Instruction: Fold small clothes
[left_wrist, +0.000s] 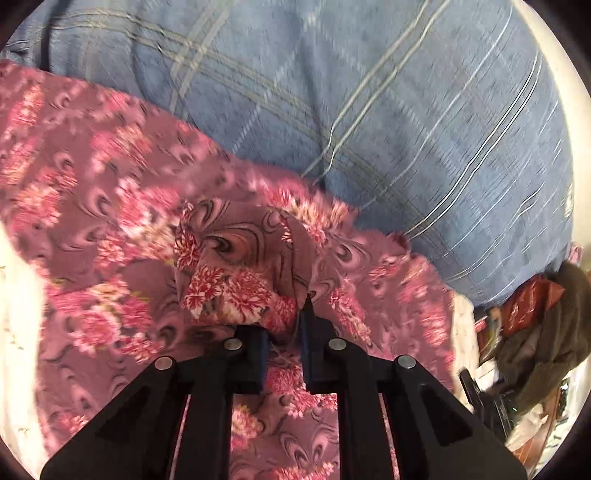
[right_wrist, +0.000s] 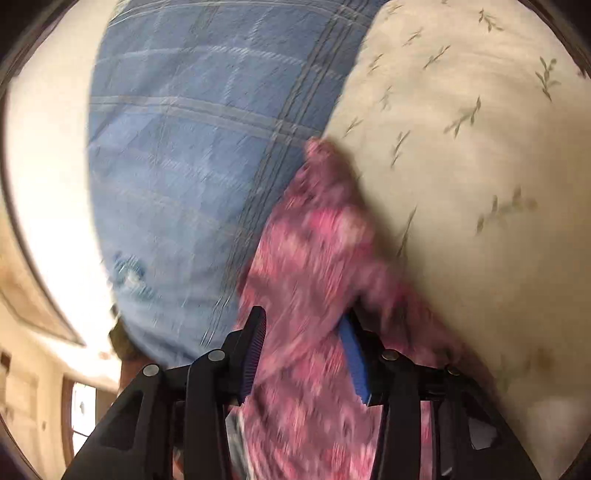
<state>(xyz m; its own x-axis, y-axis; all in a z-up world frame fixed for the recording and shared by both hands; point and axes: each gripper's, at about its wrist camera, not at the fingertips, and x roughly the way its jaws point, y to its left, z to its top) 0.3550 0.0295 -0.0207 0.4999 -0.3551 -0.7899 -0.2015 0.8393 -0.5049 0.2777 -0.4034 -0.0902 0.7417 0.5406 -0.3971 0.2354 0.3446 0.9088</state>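
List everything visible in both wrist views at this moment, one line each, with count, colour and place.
floral garment: one, pink and mauve, spread on the bed and bunched between both tools.
plaid bedcover: one, blue with pale lines, under and beyond the garment.
leaf-print pillow: one, cream with green sprigs, right of the garment in the right wrist view.
clutter pile: several items, brown and red, blurred, at the bed's right edge in the left wrist view.
left tool: one, black with blue pads, shut on a fold of the floral garment.
right tool: one, black with blue pads, garment between its fingers; motion blur hides whether they press it.
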